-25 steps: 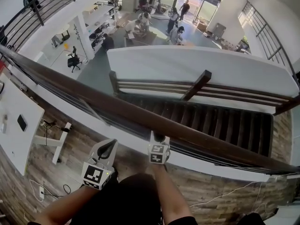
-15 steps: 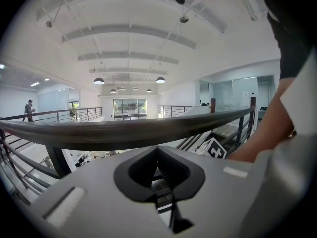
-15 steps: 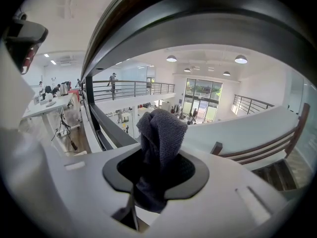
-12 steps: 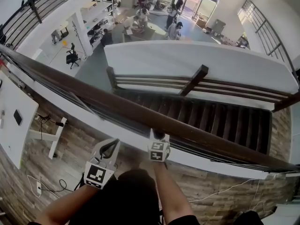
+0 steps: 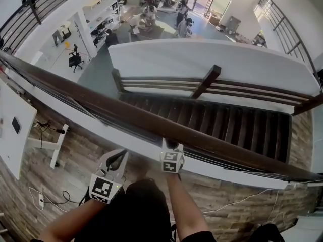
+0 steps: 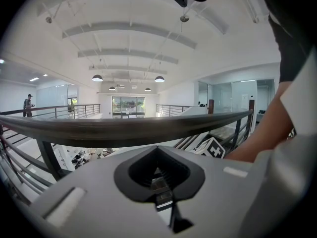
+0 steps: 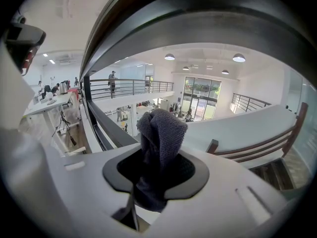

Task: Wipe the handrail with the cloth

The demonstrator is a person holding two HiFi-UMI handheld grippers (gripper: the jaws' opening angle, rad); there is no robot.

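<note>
Cloth, nubby grey, near smooth rounded handrail

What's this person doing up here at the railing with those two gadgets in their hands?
A person stands at a balcony's dark handrail, holding a gripper tool in each hand. The right gripper has its jaws clamped on a dark grey cloth and is raised to the rail's near side, as if for wiping; whether the cloth touches it is unclear. The left gripper is shut and empty, held lower.
</note>
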